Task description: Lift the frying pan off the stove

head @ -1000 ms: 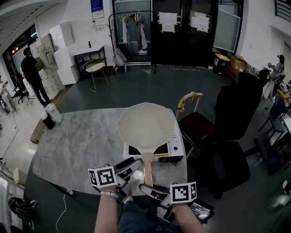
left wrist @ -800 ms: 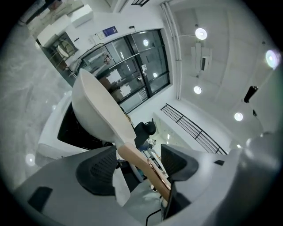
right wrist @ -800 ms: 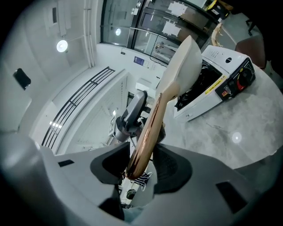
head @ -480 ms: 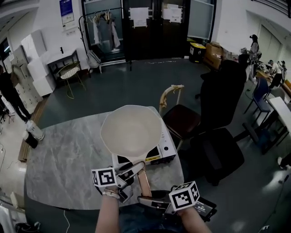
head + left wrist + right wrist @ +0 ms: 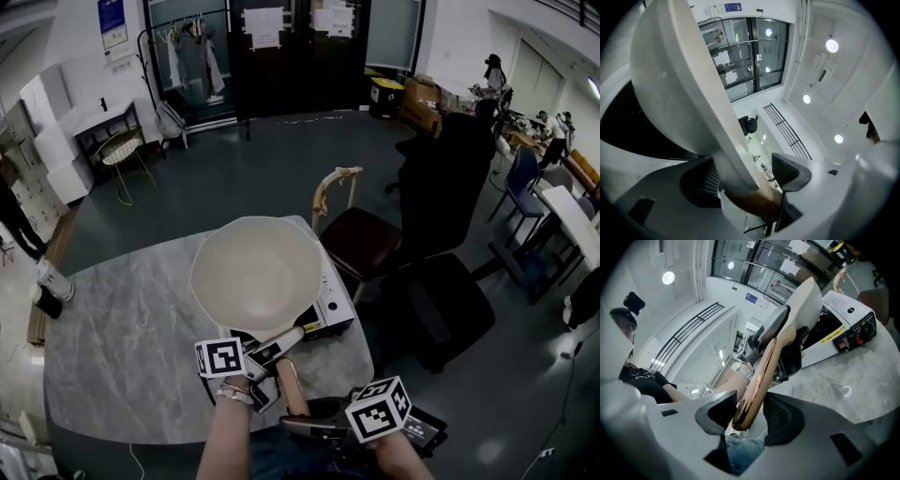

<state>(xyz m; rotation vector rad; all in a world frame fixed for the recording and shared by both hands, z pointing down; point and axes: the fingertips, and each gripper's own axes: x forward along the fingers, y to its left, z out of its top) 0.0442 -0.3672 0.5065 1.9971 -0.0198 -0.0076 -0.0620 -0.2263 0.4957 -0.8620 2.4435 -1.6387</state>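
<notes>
Frying pan point(image 5: 255, 274) sits on the induction stove point(image 5: 335, 317), frame centre. Left gripper point(image 5: 747, 180) and right gripper point(image 5: 750, 413) straddle its handle point(image 5: 761, 376). Both jaws have just been opening, unclamped. Two spaced grip points would likely balance the lift.

A marble-topped table point(image 5: 122, 319) stands on grey floor point(image 5: 262, 178), black office chairs point(image 5: 441, 216) beside, perhaps glass doors point(image 5: 281, 56) behind.

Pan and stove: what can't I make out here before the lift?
- Whether the pan touches the stove: in the head view the pan itself covers the stove's top.
- Burner state: same view, hidden under the pan.
- How the knobs are set: too small and distorted in the right gripper view.
- Print on the yellow label: too small in either view.
</notes>
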